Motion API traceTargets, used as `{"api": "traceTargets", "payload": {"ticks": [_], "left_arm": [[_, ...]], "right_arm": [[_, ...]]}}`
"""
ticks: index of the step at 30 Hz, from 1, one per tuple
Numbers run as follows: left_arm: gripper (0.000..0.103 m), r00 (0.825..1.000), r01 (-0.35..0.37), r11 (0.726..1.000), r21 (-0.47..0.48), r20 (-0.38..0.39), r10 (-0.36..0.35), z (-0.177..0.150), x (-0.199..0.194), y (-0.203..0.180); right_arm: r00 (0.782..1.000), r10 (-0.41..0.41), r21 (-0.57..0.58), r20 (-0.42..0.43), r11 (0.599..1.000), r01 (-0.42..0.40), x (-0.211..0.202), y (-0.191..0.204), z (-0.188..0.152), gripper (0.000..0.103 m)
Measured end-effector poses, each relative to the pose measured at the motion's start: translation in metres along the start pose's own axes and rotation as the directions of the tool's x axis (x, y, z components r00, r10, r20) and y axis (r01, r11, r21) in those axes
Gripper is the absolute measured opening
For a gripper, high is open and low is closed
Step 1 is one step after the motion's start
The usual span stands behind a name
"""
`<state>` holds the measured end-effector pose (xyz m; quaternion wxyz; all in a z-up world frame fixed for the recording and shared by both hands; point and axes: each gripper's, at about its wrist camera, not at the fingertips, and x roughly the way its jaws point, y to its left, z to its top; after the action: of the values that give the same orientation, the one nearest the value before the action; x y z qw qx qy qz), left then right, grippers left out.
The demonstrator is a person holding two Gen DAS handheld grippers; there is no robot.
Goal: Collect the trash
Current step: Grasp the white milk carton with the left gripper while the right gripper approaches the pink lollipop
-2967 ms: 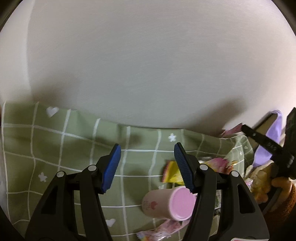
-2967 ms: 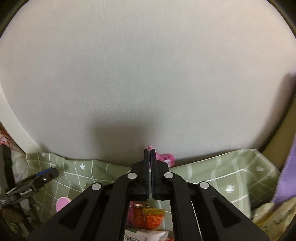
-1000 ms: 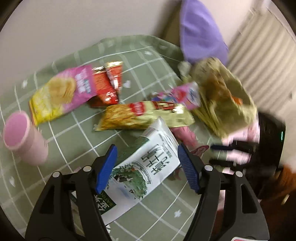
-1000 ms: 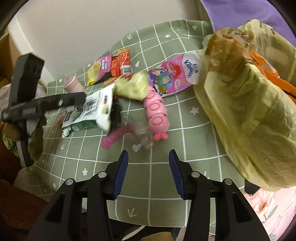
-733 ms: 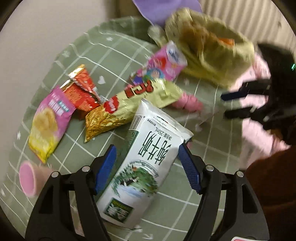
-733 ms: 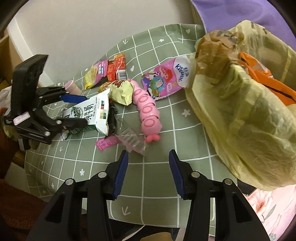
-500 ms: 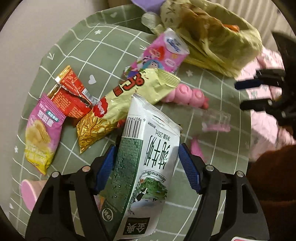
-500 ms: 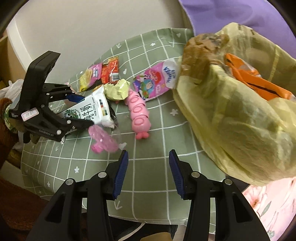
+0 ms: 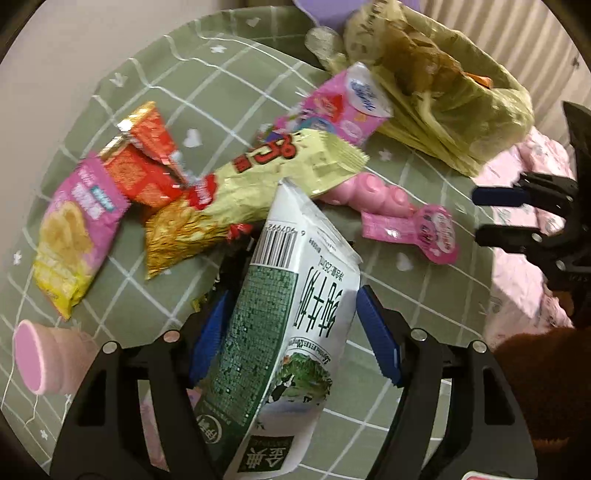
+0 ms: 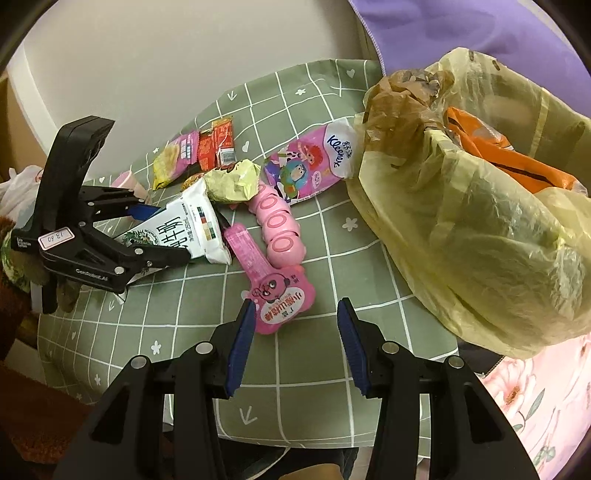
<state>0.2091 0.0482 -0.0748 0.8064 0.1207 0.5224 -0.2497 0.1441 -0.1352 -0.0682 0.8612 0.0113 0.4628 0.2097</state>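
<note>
Pale plain wall [image 10: 155, 66] is backing a table under a sage-green cloth with a white grid and small hearts and stars [image 10: 314, 369], its edge draping down toward the camera in the right wrist view. Purple fabric [image 10: 461, 33] is showing at the far corner, and pink floral bedding [image 10: 535, 391] is lying below the table's right side.

A large translucent yellow plastic bag [image 10: 480, 236] is sitting open on the cloth's right part, with crumpled brown plastic and an orange wrapper inside.

The left gripper [image 9: 291, 328] is clamping a white-and-green milk carton [image 9: 291, 332], its blue pads pressing both sides and the carton tilting above the litter. Just beyond it a yellow-green snack bag [image 9: 258, 184] is lying across the cloth, next to a pink tissue pack [image 9: 343, 107], a pink-and-yellow chip packet [image 9: 77, 225], red sachets [image 9: 144, 162], a pink segmented plastic tube [image 10: 277, 225], a flat pink sachet [image 10: 284, 299] and a pink cup on its side [image 9: 44, 358].

The right gripper [image 10: 295, 343] is standing with jaws apart and empty, over bare cloth just short of the flat pink sachet.
</note>
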Motion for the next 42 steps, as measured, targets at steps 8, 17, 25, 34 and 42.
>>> {"api": "traceTargets", "payload": {"ticks": [8,17,25,34,42], "left_arm": [[0.066,0.991,-0.005,0.939,-0.344,0.122,0.050,-0.020,-0.030,0.052],[0.067,0.984,0.003,0.948,-0.318,0.167,0.053,-0.029,-0.059,0.050],[0.082,0.992,-0.003,0.993,-0.114,0.122,0.017,-0.020,-0.043,0.018],[0.086,1.000,0.023,0.999,0.049,0.019,-0.024,-0.013,-0.016,-0.005],[0.073,0.998,-0.028,0.997,0.072,-0.061,0.033,-0.003,0.013,-0.008]], "right_arm": [[0.999,0.039,-0.042,0.000,0.998,-0.039,0.008,0.019,-0.002,0.043],[0.999,-0.015,-0.059,0.039,0.998,0.017,0.032,0.018,0.011,0.045],[0.998,0.039,0.001,0.041,0.999,-0.039,0.039,0.004,-0.005,0.049],[0.999,-0.024,-0.049,0.039,0.998,0.026,0.033,0.009,-0.011,0.049],[0.995,0.051,0.066,0.087,0.996,-0.057,0.002,-0.009,-0.021,0.048]]}}
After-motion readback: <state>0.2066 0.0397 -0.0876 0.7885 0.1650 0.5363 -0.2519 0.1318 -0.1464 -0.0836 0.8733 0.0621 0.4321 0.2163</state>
